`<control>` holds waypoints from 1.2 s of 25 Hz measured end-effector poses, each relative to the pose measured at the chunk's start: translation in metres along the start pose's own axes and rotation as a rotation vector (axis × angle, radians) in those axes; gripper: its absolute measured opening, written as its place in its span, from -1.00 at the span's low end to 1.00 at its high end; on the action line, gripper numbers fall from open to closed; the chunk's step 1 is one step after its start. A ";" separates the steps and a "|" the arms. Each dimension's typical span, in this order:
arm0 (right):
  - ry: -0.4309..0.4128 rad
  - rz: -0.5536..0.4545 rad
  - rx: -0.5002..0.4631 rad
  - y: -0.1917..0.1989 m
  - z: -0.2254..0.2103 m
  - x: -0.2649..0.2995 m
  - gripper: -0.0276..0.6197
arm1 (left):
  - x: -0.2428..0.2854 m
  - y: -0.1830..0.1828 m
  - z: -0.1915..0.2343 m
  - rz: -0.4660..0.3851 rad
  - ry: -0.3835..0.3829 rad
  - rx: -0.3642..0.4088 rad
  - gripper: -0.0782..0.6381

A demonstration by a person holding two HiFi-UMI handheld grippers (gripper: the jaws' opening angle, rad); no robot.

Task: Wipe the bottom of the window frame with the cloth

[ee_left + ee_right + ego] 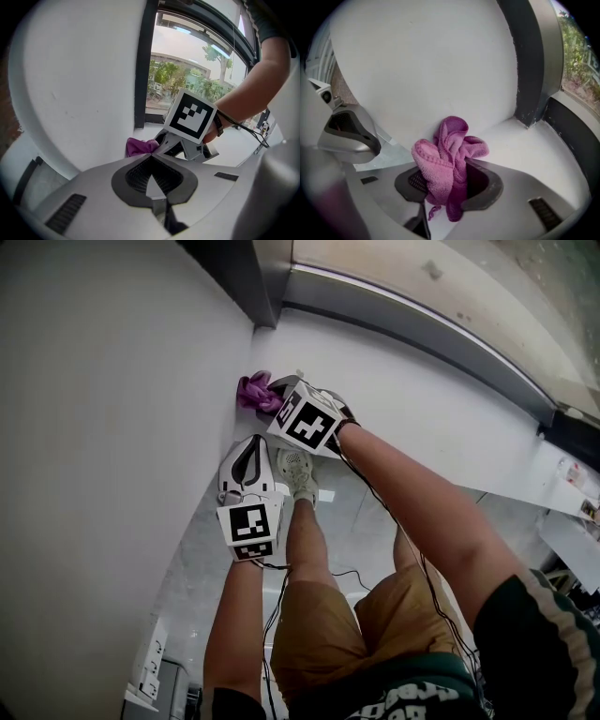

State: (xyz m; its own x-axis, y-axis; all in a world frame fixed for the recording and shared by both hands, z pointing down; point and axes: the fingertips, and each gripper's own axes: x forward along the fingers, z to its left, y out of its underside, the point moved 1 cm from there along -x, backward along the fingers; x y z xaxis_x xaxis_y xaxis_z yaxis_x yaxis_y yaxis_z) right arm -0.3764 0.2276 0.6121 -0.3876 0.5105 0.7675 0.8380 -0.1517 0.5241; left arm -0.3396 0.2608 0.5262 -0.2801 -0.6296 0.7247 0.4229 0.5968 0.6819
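The right gripper has its fingers clenched on a bunched magenta cloth. The cloth sits at the left end of the white sill, against the white wall and near the dark window frame upright. To the right the sill runs bare along the frame's bottom edge. The left gripper hovers just behind the right one, above the grey floor, its fingers pressed together on nothing.

Building interior: white wall, dark window frame
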 end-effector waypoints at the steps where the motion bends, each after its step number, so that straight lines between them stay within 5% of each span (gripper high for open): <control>1: -0.007 0.004 -0.001 0.002 0.004 0.001 -0.40 | -0.002 0.003 0.000 0.004 0.001 0.001 -0.77; 13: -0.079 0.014 0.029 0.020 0.056 0.011 -0.40 | -0.026 0.043 0.019 0.064 -0.038 -0.030 -0.77; 30: -0.042 -0.027 0.097 0.025 0.065 0.010 -0.40 | -0.018 0.030 0.016 0.052 -0.008 -0.026 -0.77</control>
State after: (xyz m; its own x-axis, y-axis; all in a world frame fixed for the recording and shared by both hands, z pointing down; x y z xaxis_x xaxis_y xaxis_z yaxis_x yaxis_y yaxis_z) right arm -0.3346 0.2845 0.6090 -0.3962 0.5486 0.7362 0.8614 -0.0555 0.5049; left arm -0.3356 0.2986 0.5350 -0.2645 -0.5941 0.7596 0.4593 0.6150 0.6409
